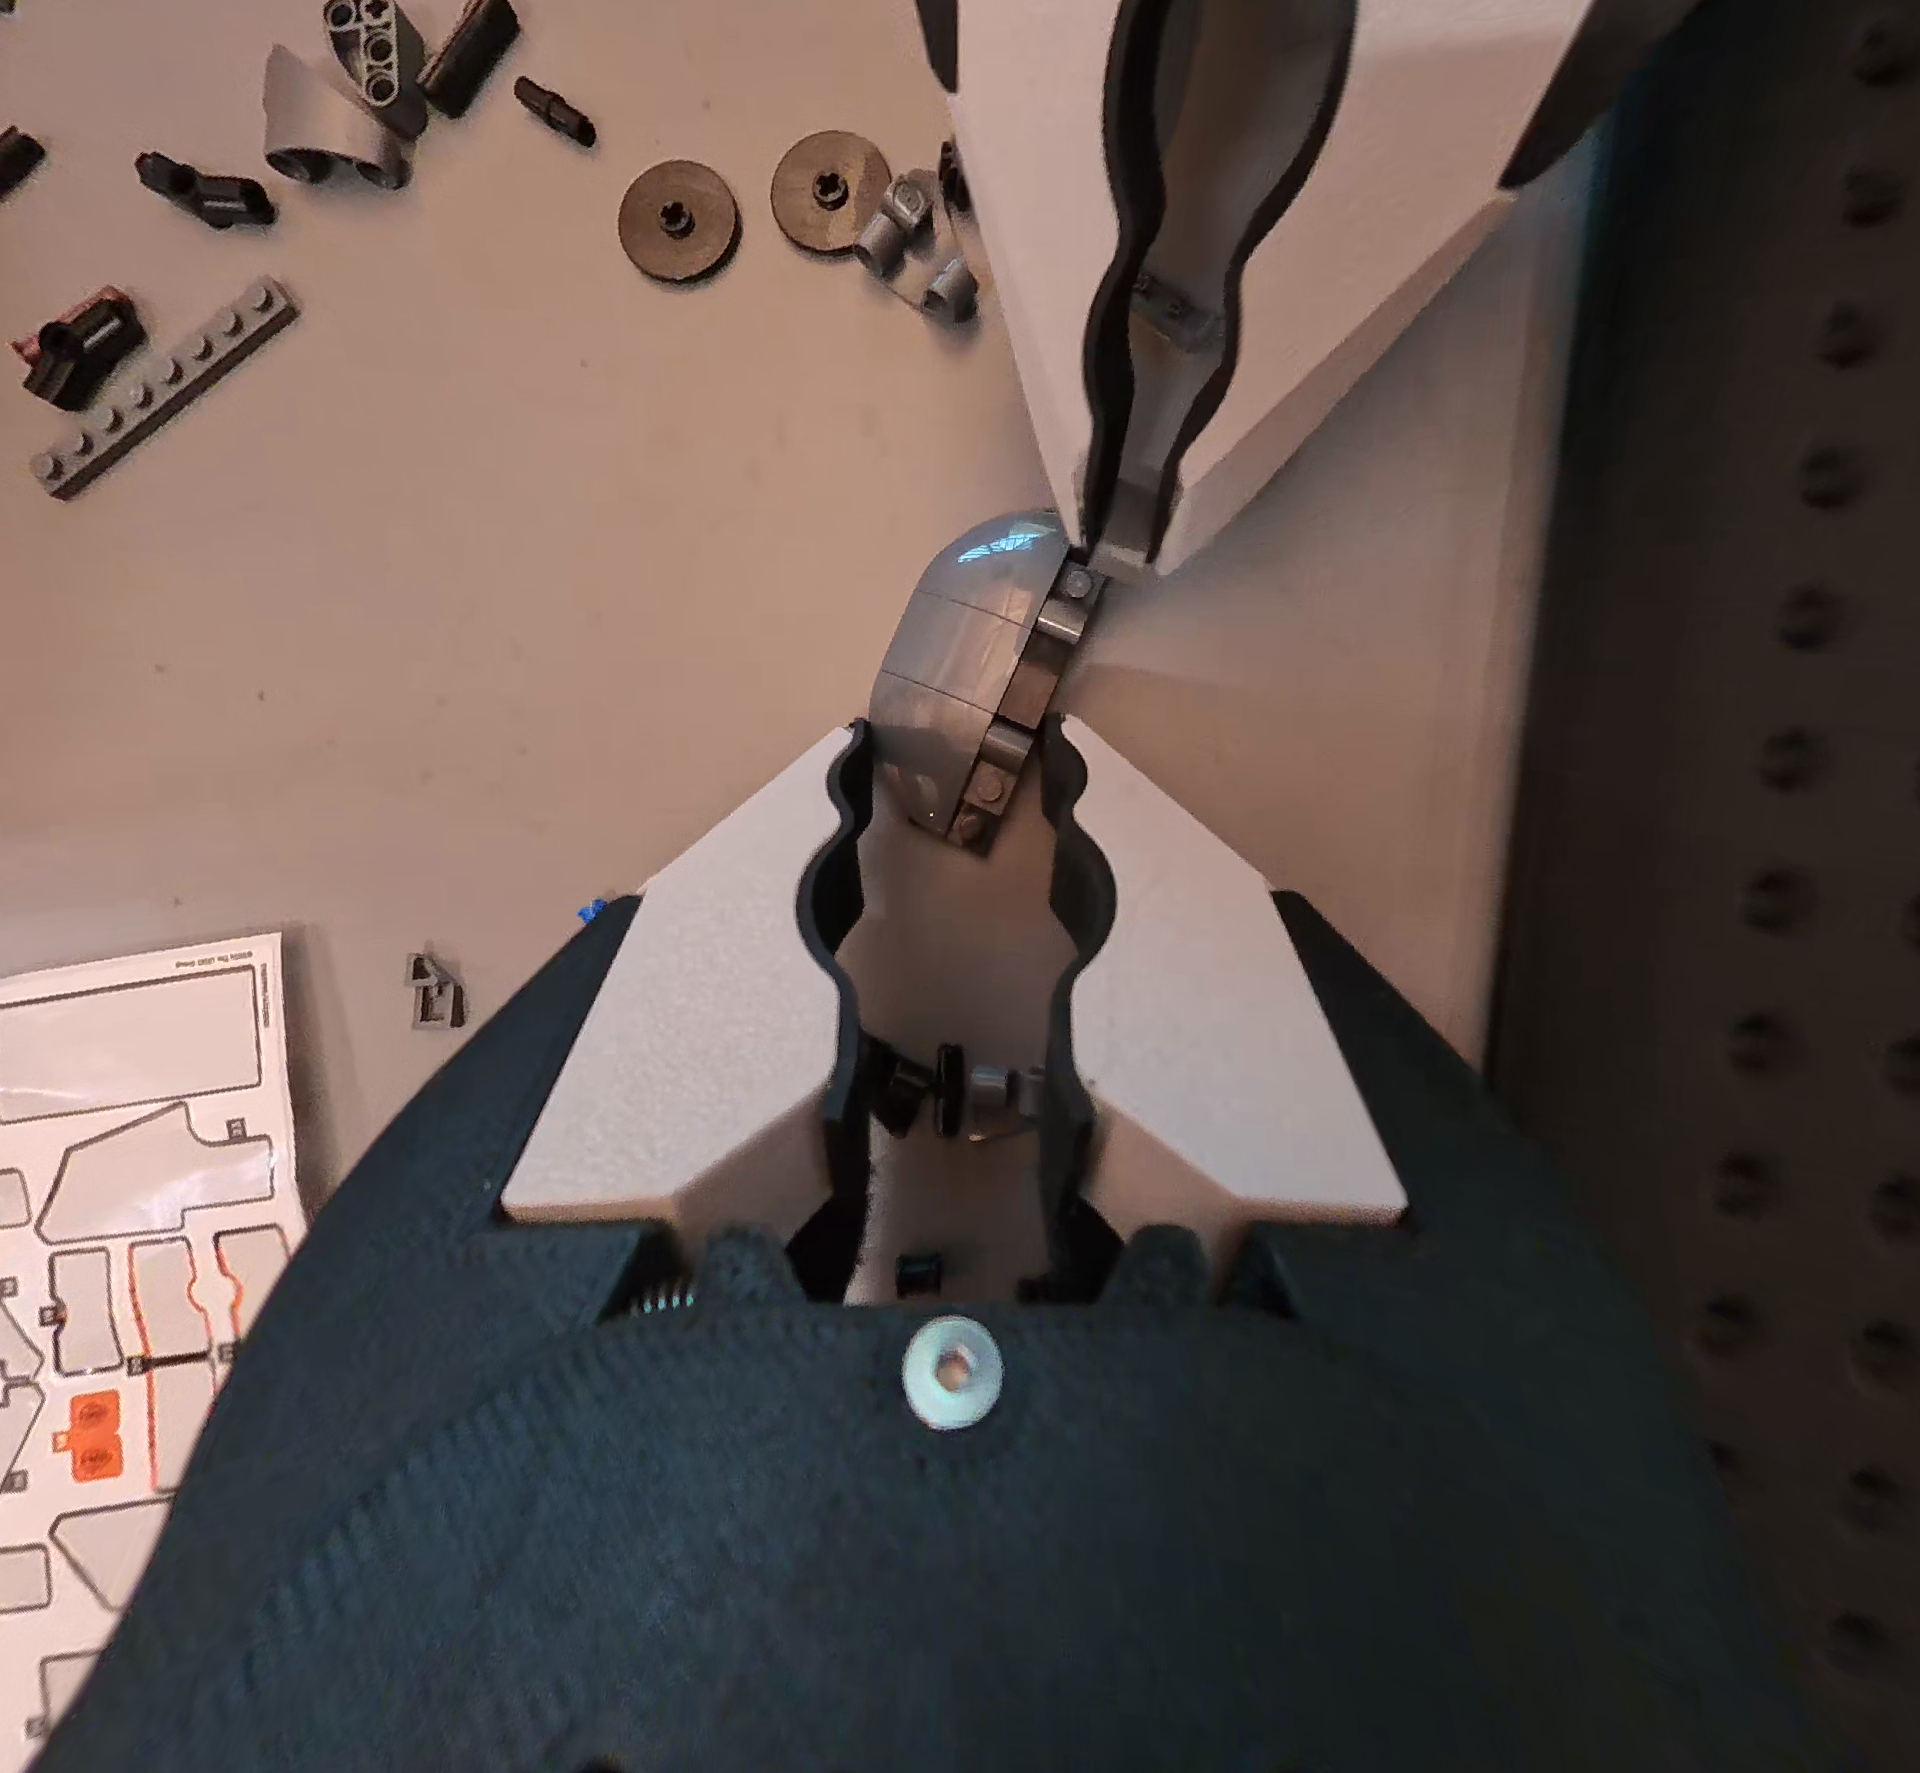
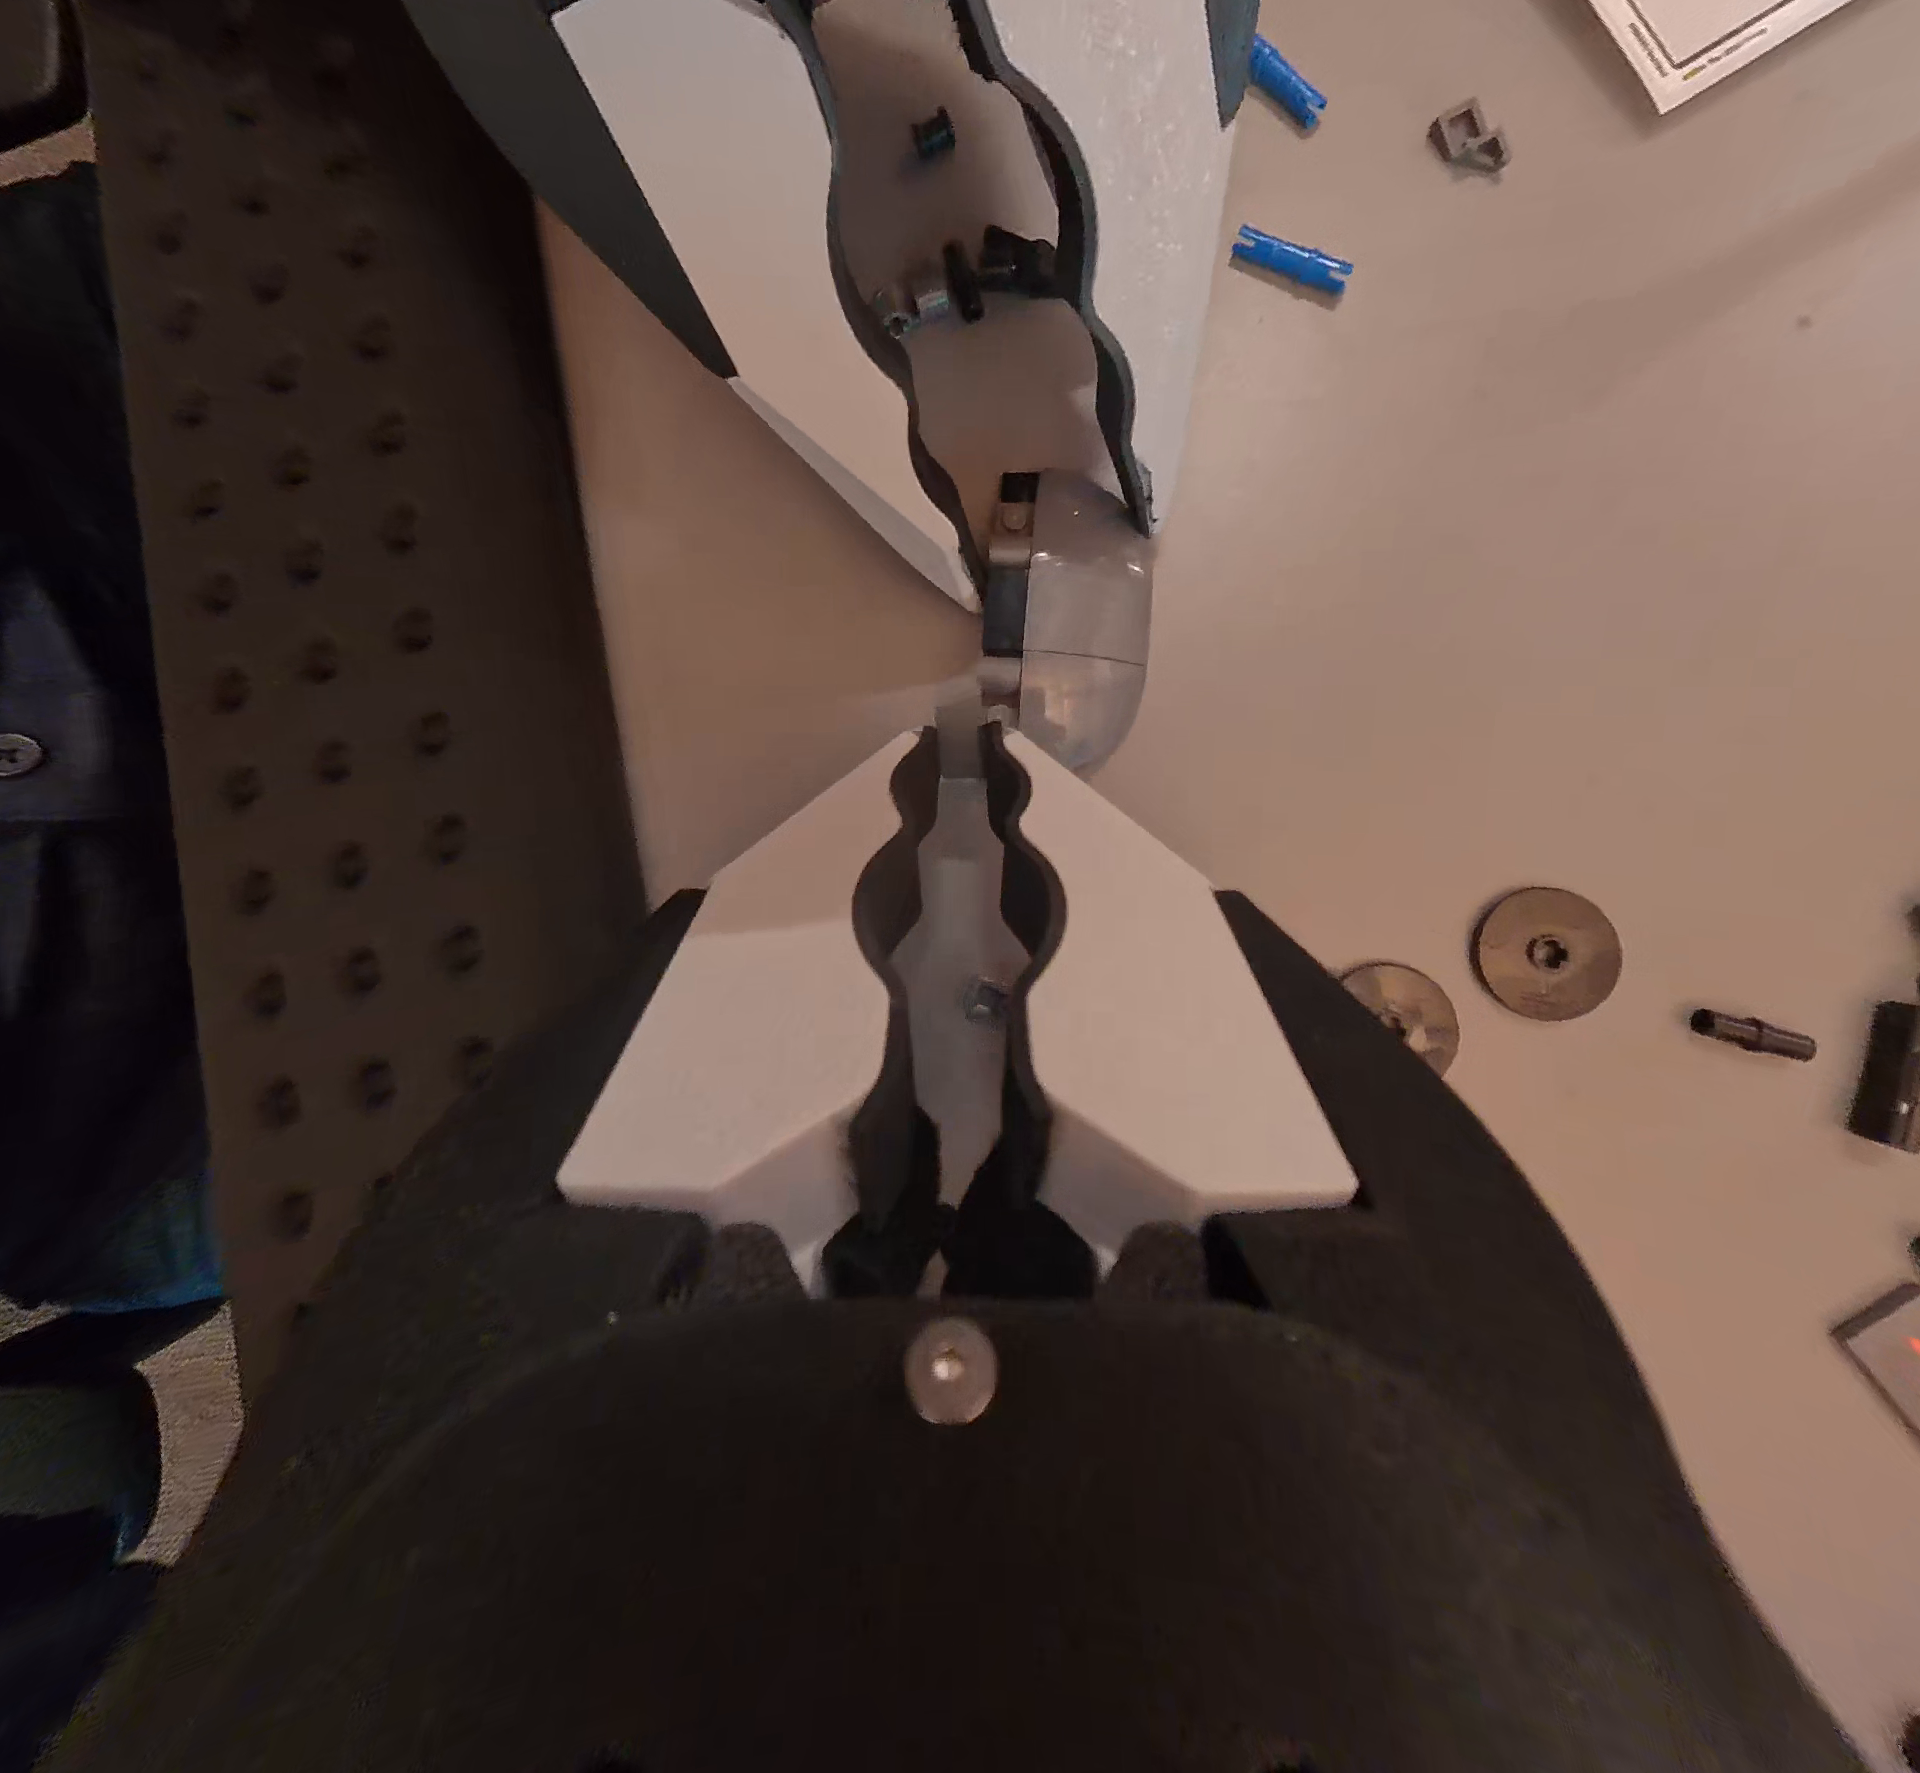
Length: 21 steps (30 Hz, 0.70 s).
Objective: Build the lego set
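The left tongs [image 1: 951, 767] are pinching the near end of a small grey dome assembly [image 1: 956, 643], their wavy black pads closed on the rounded shell on one side and the studded dark rim on the other, and the piece is held up off the surface [image 1: 520, 632] between the two tools. From the opposite side the right tongs [image 2: 961, 736] are pressed nearly together on a thin light-grey piece [image 2: 961, 788], whose tip meets the flat, studded back of the dome; whether it is already seated there cannot be told. The assembly looks light and rigid, but it is several curved shells clipped to a plate, so it would likely split at its seams under a hard squeeze or a twist. The glossy curve is a slippery face for a pad, so the flat rim and plate edges seem the safer hold, with pressing force sent straight through the studs. Beyond, loose parts lie scattered on the surface: two dark round discs [image 1: 681, 219], a long grey studded plate [image 1: 166, 388], black pins [image 1: 556, 108] and grey beam pieces [image 1: 369, 50]. A sticker sheet [image 1: 125, 1204] lies to one side, and two blue pins [image 2: 1291, 258] show in the right wrist view.
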Each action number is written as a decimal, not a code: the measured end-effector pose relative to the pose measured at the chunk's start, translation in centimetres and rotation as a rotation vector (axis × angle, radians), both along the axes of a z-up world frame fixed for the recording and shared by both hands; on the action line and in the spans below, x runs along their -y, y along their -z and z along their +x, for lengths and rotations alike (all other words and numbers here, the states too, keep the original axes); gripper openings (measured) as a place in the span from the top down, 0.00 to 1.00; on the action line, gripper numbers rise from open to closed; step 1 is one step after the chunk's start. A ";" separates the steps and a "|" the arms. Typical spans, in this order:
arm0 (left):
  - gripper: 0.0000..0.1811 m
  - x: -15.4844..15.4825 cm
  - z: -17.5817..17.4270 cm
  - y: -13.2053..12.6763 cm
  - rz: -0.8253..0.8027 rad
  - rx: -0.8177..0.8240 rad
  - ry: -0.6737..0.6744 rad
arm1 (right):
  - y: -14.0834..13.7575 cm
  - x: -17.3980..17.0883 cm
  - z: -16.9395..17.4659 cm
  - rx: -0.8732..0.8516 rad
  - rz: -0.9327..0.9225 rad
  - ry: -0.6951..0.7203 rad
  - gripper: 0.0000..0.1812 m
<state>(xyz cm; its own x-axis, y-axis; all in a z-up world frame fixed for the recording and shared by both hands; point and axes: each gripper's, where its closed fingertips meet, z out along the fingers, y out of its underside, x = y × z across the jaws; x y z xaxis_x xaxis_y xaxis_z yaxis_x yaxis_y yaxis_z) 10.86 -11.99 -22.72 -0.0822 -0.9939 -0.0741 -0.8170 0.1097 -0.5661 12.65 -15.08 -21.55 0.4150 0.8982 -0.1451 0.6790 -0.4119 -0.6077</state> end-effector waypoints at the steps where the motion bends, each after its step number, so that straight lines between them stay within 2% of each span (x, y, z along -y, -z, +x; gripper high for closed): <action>1: 0.83 0.0 0.0 0.0 0.003 0.000 -0.002 | 0.2 -0.1 0.2 0.011 -0.008 0.013 0.96; 8: 0.83 0.1 0.2 0.0 -0.001 -0.001 -0.020 | 0.6 -0.9 1.1 0.050 -0.010 0.085 0.96; 14: 0.83 0.1 0.2 0.0 -0.001 0.000 -0.020 | 0.5 -0.7 1.0 0.049 -0.020 0.088 0.93; 21: 0.83 0.2 0.2 0.0 -0.005 0.002 -0.020 | 0.3 -0.5 1.0 0.010 -0.036 0.086 0.95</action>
